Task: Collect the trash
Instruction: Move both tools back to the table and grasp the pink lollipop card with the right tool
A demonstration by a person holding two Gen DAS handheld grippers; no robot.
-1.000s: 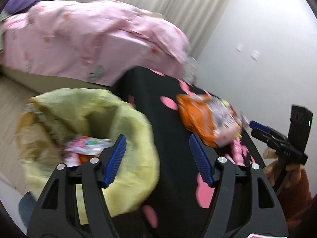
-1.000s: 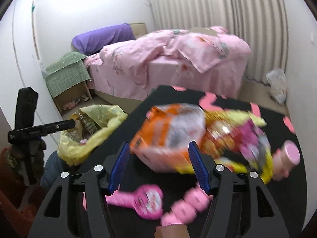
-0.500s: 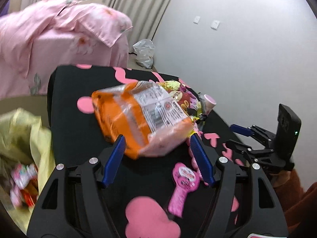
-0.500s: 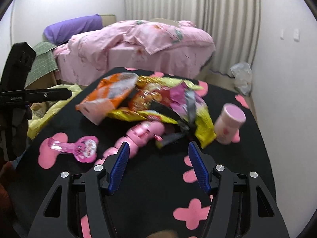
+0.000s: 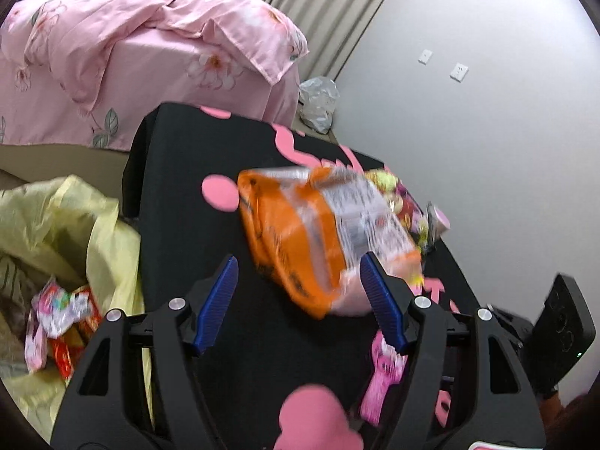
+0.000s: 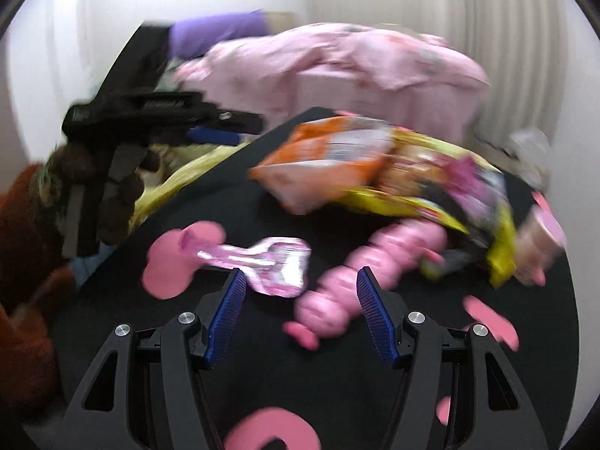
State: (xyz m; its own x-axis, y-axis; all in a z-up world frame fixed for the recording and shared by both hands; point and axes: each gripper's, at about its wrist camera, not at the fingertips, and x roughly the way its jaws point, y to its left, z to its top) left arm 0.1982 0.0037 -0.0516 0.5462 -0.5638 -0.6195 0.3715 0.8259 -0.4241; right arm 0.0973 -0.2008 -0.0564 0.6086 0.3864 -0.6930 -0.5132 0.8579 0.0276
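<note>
An orange snack bag lies on the black table with pink shapes, just ahead of my open, empty left gripper. It also shows in the right wrist view, next to a yellow and pink wrapper. A pink string of small bottles lies between the fingers of my open, empty right gripper. A pink foil packet lies just left of it. A yellow trash bag with wrappers inside stands left of the table.
A bed with a pink duvet stands beyond the table. A pink cup sits at the table's right. A white plastic bag lies on the floor by the wall. The left gripper shows in the right wrist view.
The left gripper has swung left, so the trash bag is back in its view and the orange bag sits nearer its right finger. The right gripper has dropped low over the pink bottles.
</note>
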